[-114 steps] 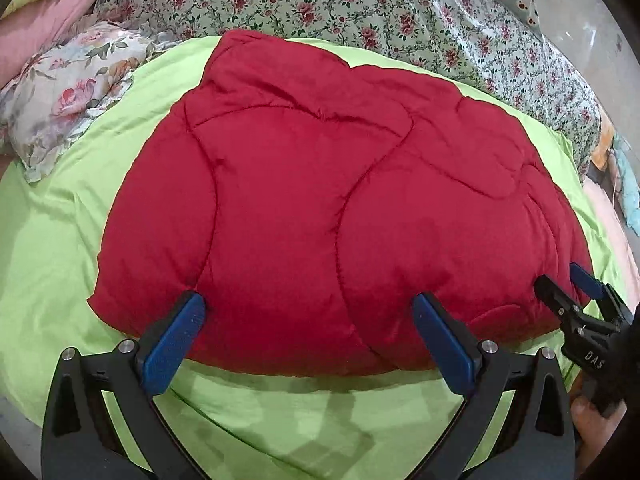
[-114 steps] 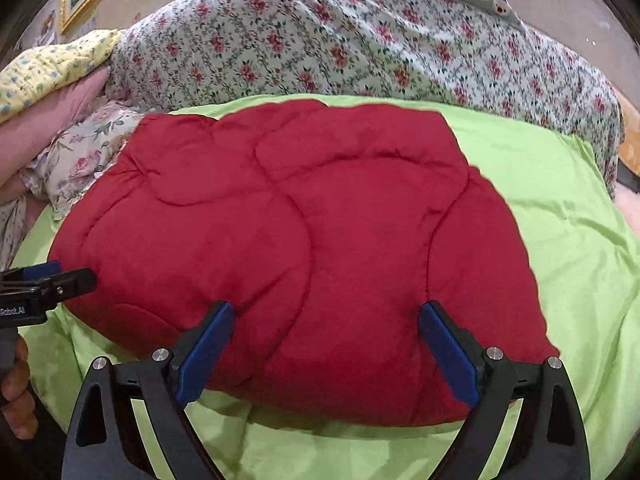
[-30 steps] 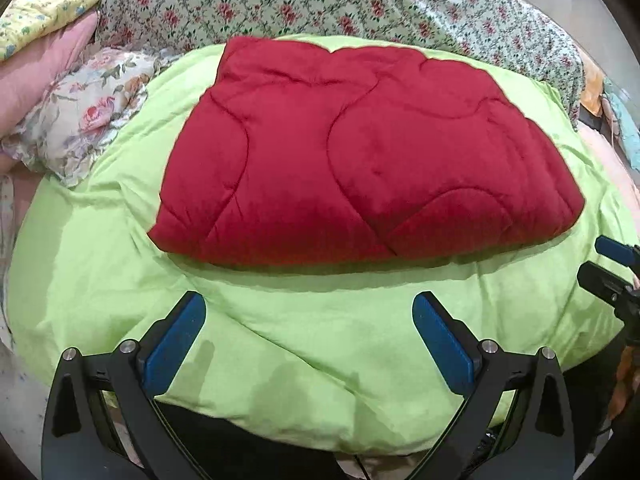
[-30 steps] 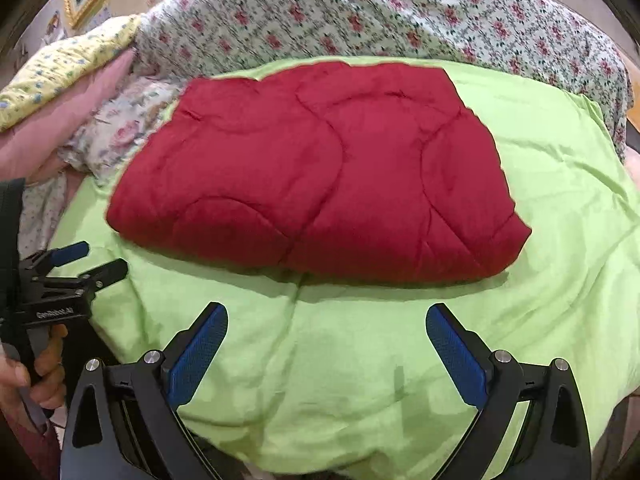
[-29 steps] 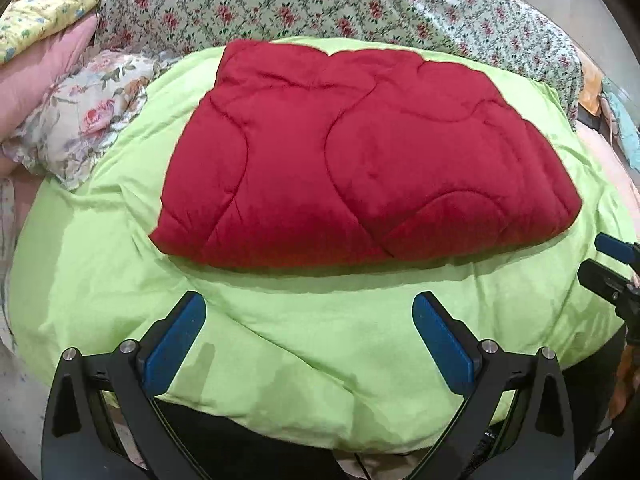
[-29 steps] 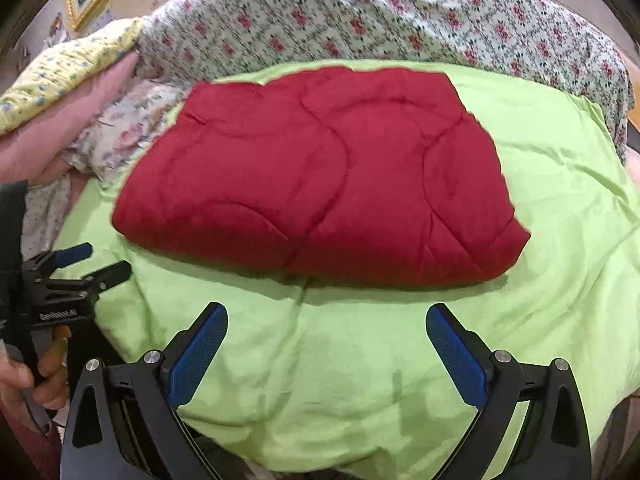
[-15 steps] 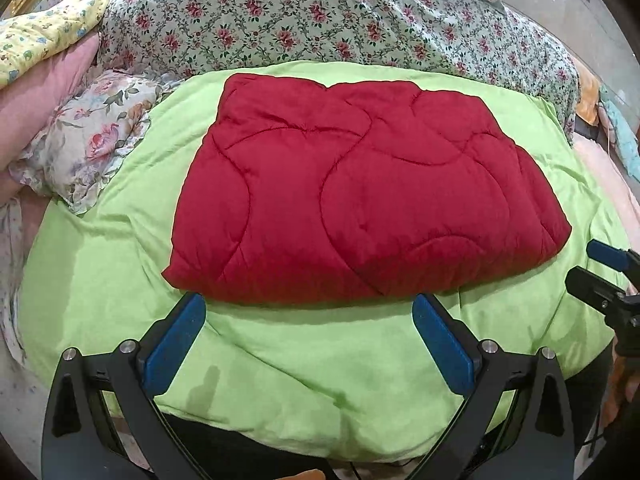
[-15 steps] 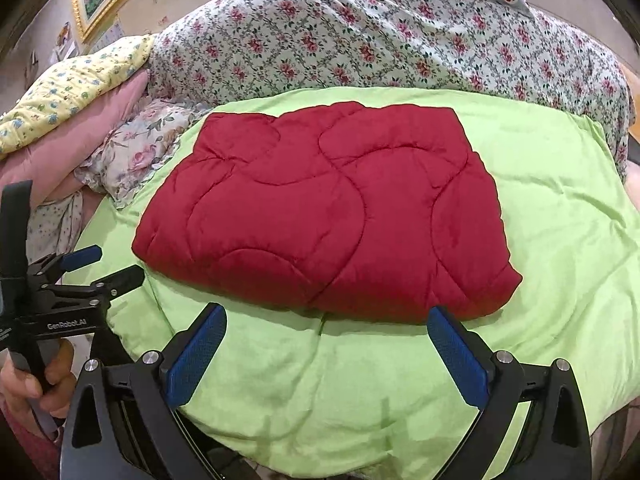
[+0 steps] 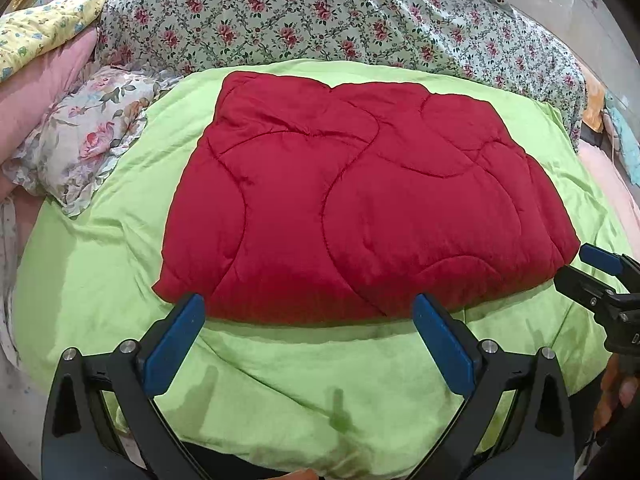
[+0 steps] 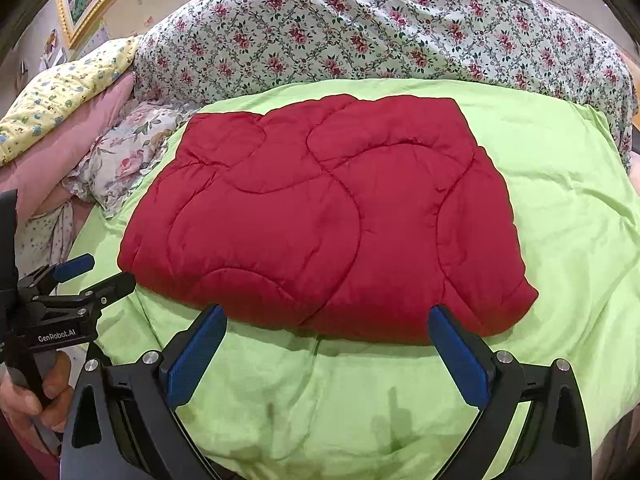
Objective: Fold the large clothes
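Quilt: red quilted comforter (image 9: pixel 360 208) lies folded into a thick rectangle at the centre of the frame, on the green sheet (image 9: pixel 280 380) of the bed; likely spread there for flat support
Left tool: left tool (image 9: pixel 308 336) spread wide, holding nothing; tips just short of the quilt's near edge at lower centre
Right tool: right tool (image 10: pixel 326 346) also spread, empty; poised at the near edge, probably to take it for 1 more fold
Surroundings: floral pillow (image 9: pixel 84 140) at left; floral blanket (image 10: pixel 360 28) across the top
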`<state>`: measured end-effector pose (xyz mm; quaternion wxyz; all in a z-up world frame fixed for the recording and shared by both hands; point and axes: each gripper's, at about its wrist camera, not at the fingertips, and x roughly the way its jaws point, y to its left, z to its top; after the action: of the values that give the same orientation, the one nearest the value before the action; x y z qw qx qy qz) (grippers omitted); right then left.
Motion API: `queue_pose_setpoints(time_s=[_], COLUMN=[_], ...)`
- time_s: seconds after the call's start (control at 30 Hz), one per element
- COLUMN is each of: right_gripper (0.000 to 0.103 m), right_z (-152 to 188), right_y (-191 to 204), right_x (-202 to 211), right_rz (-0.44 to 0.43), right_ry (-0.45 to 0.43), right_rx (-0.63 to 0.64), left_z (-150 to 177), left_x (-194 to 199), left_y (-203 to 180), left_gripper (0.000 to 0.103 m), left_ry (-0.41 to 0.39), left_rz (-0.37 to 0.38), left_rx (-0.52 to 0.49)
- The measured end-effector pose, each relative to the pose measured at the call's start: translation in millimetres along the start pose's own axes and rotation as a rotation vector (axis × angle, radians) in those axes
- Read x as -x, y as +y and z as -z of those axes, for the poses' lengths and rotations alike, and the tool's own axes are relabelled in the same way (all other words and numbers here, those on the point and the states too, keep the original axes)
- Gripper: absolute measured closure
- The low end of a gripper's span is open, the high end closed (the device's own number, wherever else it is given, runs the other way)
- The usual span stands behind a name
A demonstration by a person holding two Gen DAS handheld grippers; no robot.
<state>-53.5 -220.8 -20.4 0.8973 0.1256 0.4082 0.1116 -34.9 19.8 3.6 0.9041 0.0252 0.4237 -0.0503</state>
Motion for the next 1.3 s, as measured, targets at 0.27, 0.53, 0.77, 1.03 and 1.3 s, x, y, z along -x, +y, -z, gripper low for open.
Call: queue_pose_setpoints(time_s=[0.27,0.53,0.77,1.03,1.3], right_gripper=[0.002,0.002,0.002,0.002,0.002], right_z=[-5,-7,-7,-9,-10], right_y=[-3,-5,-7,-8,-8], right_x=[-10,-15,-20,-23,-24], right_rz=[-0.009,-0.008,-0.008,-0.009,-0.011], right_ry=[0.008,0.016,0.026,0.029,0.031], right_rx=[-0.019,-0.028,-0.033,-0.04,-0.044], left_z=[-4,-7,-7,-7,-9], left_x=[-9,-11,-13,-15,-17], left_y=[-5,-6,-5,-5,-4], left_gripper=[0.0,0.0,0.0,0.0,0.0], left_ry=[0.011,0.006,0.009,0.009,0.011], left_rz=[-0.002,0.005,0.007,0.009,0.01], left_rx=[-0.001,-0.005,-0.002,0.0,0.001])
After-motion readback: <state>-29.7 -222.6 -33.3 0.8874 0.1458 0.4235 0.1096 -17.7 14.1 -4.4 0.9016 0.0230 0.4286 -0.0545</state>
